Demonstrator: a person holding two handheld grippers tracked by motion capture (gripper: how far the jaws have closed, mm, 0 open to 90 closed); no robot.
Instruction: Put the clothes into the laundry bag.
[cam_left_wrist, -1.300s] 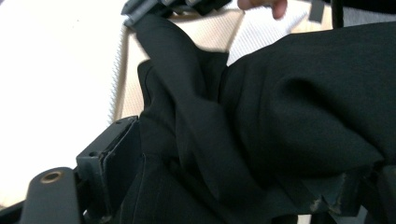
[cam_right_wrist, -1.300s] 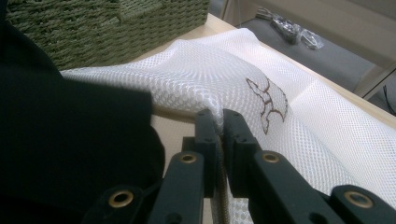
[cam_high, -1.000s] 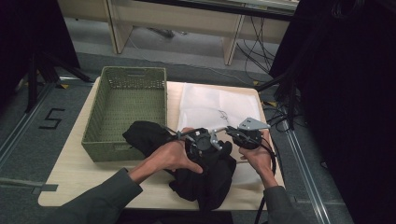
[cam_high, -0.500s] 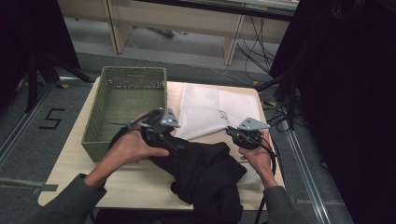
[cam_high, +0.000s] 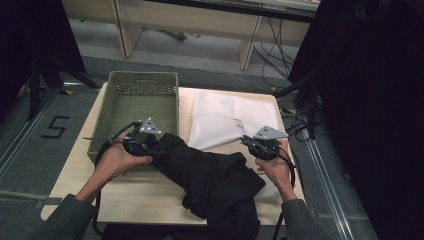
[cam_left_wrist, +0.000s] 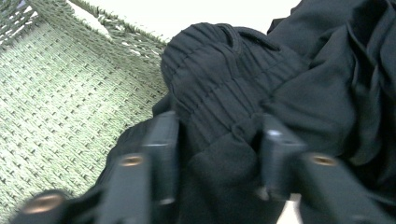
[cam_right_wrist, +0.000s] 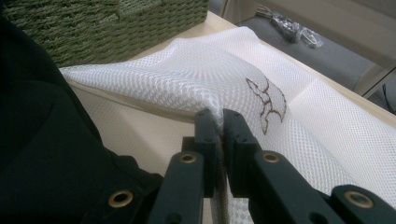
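A black garment (cam_high: 215, 175) lies crumpled across the front of the wooden table (cam_high: 125, 192), one end hanging over the near edge. My left gripper (cam_high: 159, 149) is at its left end, by the basket's front right corner. In the left gripper view the gathered waistband (cam_left_wrist: 219, 70) is bunched between the jaws of that gripper (cam_left_wrist: 217, 122), which have just been closing and now pinch it. My right gripper (cam_high: 246, 141) is shut on a fold of the white mesh bag (cam_high: 225, 115). The right gripper view shows that gripper (cam_right_wrist: 219, 114) nipping the lifted mesh (cam_right_wrist: 187, 70).
A green woven basket (cam_high: 142, 76) stands at the table's back left, its weave (cam_left_wrist: 56, 93) close beside my left gripper. The mesh bag carries a small brown mark (cam_right_wrist: 268, 102). Cables lie on the floor beyond the table. Dark curtains hang on the right.
My left gripper has travelled left from the middle of the table to the basket's corner, and the black garment now stretches out toward it. The right gripper has stayed where it was.
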